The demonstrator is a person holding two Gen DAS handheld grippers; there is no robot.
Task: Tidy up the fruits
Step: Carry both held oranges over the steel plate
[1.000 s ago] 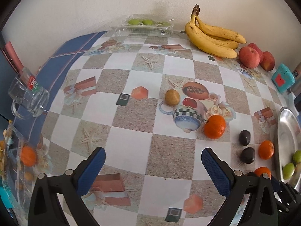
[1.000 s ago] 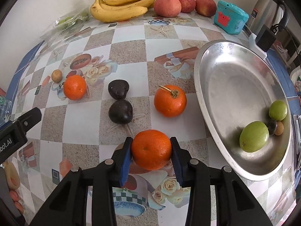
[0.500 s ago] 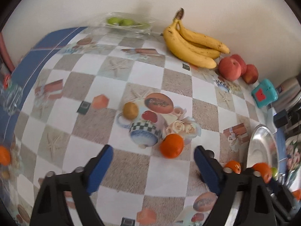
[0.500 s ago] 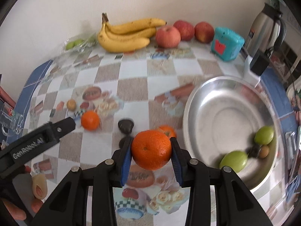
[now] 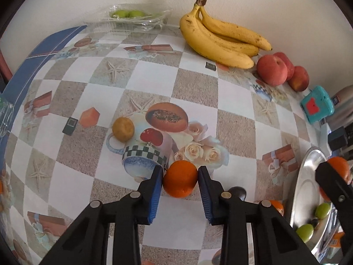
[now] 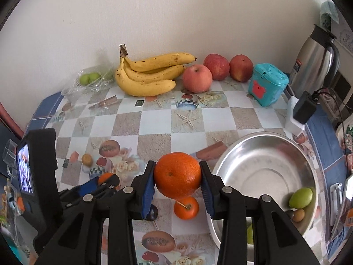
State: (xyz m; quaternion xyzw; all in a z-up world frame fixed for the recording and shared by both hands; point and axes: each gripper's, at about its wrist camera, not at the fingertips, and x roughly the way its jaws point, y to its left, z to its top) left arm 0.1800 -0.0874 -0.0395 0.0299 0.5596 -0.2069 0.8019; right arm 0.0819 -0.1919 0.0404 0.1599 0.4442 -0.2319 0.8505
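Right wrist view shows an orange [image 6: 177, 177] clamped between the blue pads of the right gripper [image 6: 177, 180], raised above the checkered tablecloth [image 6: 154, 119] just left of the steel bowl [image 6: 264, 152]. That bowl holds a green fruit [image 6: 301, 197] and a small brown fruit [image 6: 298, 214] against its right wall. Below the held orange, left of the bowl, a stemmed orange [image 6: 186, 207] and a dark plum [image 6: 152, 213] lie on the cloth. Left wrist view shows the left gripper [image 5: 180, 182] closing around a second orange [image 5: 180, 181] that sits on the cloth well left of the bowl; its blue pads flank the fruit closely, and whether they press on it yet cannot be told. Beyond that orange lies a small brown round fruit [image 5: 123, 129]. Along the wall behind the bowl stand a bunch of bananas [image 6: 150, 75], three red apples [image 6: 197, 78], a teal box [image 6: 268, 85] with a red patch, and a steel thermos [image 6: 315, 59] whose label is too small to read. Further left of the bananas, a clear plastic pack [image 6: 90, 80] holds green fruits. No writing here is legible.
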